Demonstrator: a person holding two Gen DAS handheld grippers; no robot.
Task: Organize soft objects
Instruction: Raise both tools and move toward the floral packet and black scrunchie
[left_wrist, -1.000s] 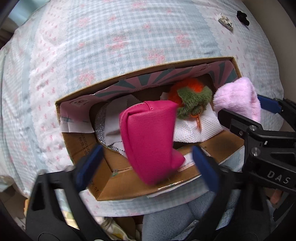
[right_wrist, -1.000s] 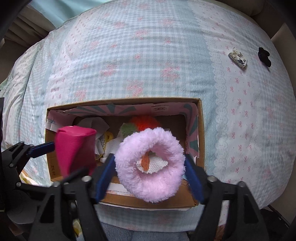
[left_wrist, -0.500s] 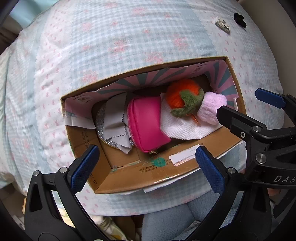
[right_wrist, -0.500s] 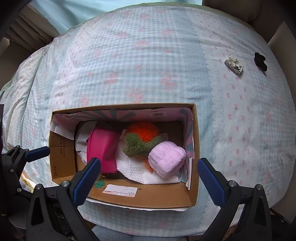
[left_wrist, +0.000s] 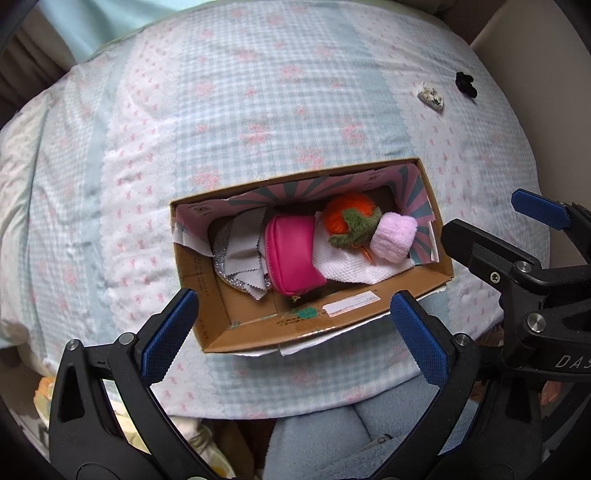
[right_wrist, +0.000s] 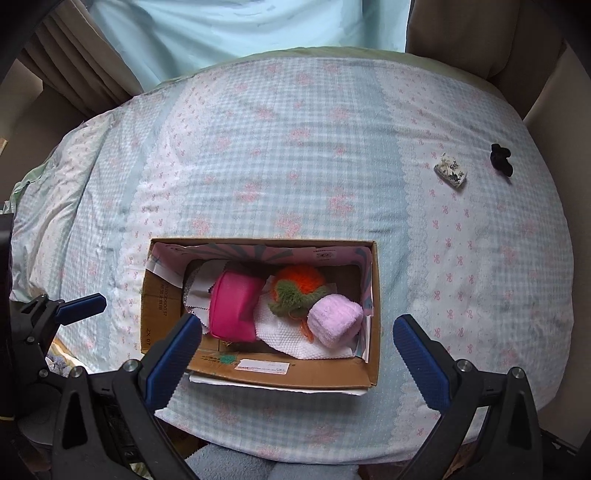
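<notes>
Both grippers are spread wide with nothing in them. The left gripper (left_wrist: 295, 328) hangs above the near edge of the cardboard box (left_wrist: 258, 334), blue pads far apart and bare. The right gripper (right_wrist: 297, 345) sits the same way over the box's front wall, its jaws at full spread after just finishing opening, nothing between them. You can spot each one from the other's camera too, off to the side of the box.

The box rests on a bed with a blue gingham and pink floral cover (right_wrist: 295, 147), near the front edge. It's lined with striped pink and teal paper (left_wrist: 295, 190).

Inside, from left to right in the left wrist view: some grey fabric swatches (left_wrist: 243, 254) with zigzag edges over something glittery silver, then a hot pink zip pouch (left_wrist: 291, 258) lying right beside them, partly on top. Next to the pouch is a white waffle-textured cloth (left_wrist: 351, 267), and sitting on that cloth are an orange and green fuzzy toy (left_wrist: 347, 219) and a fluffy pale pink scrunchie (left_wrist: 393, 238), touching each other at the right end of the box.

Further back on the bedcover, well apart from the box, are a small patterned white item (right_wrist: 450, 175) and a small black item (right_wrist: 501, 159) just beside it. Can't tell what either is.
</notes>
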